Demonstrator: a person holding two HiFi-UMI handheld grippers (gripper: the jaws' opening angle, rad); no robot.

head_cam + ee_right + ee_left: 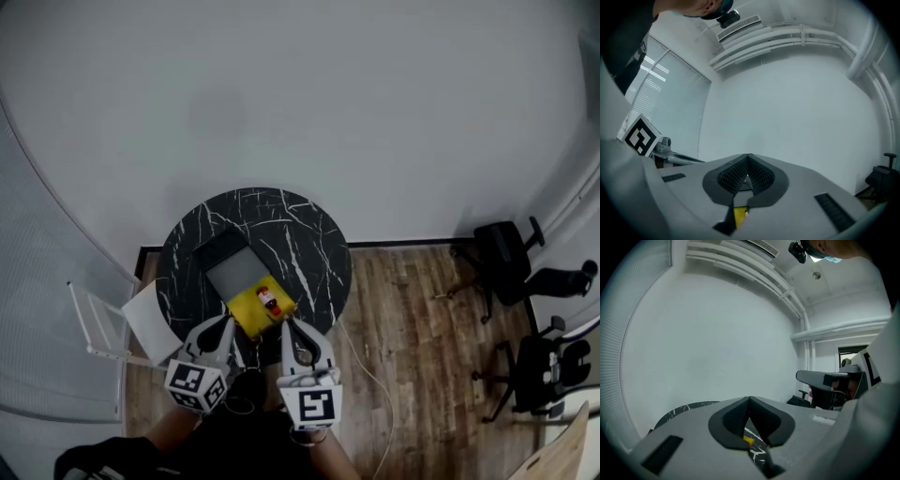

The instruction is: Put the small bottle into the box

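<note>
In the head view, a small bottle (269, 300) with a red cap lies on a yellow box (253, 313) at the near edge of the round black marble table (300, 244). Behind it sit a grey open tray (237, 273) and a dark lid (217, 248). My left gripper (225, 324) and right gripper (289, 327) hover just short of the yellow box, one on each side. Both are shut and hold nothing. In the left gripper view the left gripper (749, 400) shows closed jaws, with a sliver of yellow box (748, 440) below. The right gripper (748, 158) looks the same, with the yellow box (739, 214) beneath.
A white chair (111, 328) stands left of the table. Two black office chairs (511, 258) (553, 364) stand on the wooden floor at the right. A thin cable (367, 370) runs across the floor beside the table. A white wall rises behind the table.
</note>
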